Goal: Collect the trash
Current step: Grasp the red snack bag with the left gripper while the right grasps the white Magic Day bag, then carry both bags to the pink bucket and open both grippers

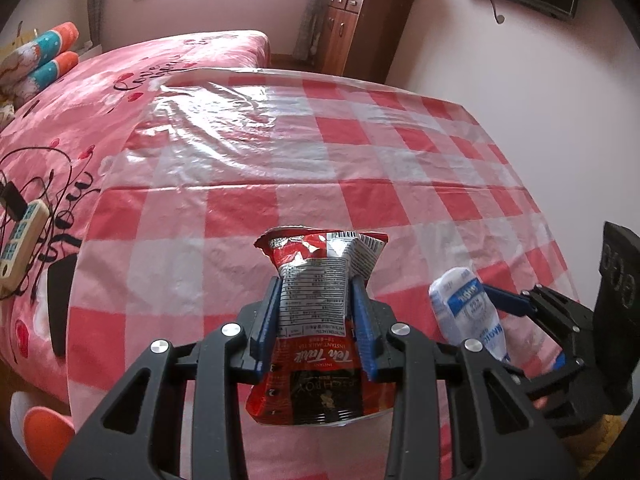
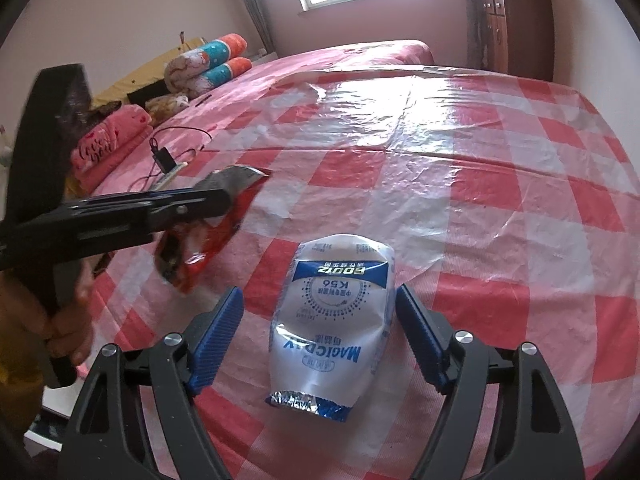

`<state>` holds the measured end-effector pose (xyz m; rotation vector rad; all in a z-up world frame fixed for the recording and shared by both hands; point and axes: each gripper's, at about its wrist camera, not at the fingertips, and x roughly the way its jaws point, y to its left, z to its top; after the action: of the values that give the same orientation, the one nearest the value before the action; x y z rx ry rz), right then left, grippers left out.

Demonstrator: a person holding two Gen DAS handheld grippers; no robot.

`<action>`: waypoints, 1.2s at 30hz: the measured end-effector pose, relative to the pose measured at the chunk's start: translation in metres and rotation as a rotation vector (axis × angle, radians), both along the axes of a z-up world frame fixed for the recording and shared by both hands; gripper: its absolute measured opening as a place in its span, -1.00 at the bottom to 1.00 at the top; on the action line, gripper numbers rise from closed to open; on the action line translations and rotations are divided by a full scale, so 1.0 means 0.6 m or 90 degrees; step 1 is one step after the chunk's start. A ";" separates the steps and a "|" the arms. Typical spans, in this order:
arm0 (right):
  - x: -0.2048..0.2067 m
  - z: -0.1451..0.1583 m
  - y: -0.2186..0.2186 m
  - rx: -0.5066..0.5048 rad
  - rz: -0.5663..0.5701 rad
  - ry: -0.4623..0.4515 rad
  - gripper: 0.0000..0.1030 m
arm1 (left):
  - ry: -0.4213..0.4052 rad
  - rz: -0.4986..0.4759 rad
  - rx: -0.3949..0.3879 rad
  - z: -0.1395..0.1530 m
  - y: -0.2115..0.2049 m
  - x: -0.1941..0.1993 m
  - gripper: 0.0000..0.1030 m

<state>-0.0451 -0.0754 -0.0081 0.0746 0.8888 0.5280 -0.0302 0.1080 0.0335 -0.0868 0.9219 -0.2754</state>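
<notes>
A red instant milk tea packet (image 1: 320,264) hangs crumpled in my left gripper (image 1: 316,284), whose blue pads are shut on its middle and hold it above the red-and-white checked plastic sheet (image 1: 400,184). In the right wrist view that packet (image 2: 200,248) shows at the left, held by the left gripper (image 2: 224,196) in a person's hand. A white and blue packet (image 2: 332,320) lies on the sheet between the fingers of my right gripper (image 2: 319,292). Its jaws stand open: the left pad is well clear, the right pad close beside the packet's edge. The same white packet (image 1: 464,312) shows in the left wrist view.
The checked sheet covers the foot of a bed with a pink bedspread (image 1: 132,80). A power strip (image 1: 20,236) with black cables lies on the left of the bed. Rolled pillows (image 2: 212,60) sit at the head. A wooden cabinet (image 1: 360,28) stands by the far wall.
</notes>
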 end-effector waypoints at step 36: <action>-0.010 0.004 0.014 -0.046 -0.025 -0.017 0.19 | -0.041 0.045 -0.045 0.001 0.122 -0.162 -0.31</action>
<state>-0.0510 -0.0671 -0.0059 0.0182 0.8776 0.4590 -0.1275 0.1810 0.0343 -0.1743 0.8427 -0.2440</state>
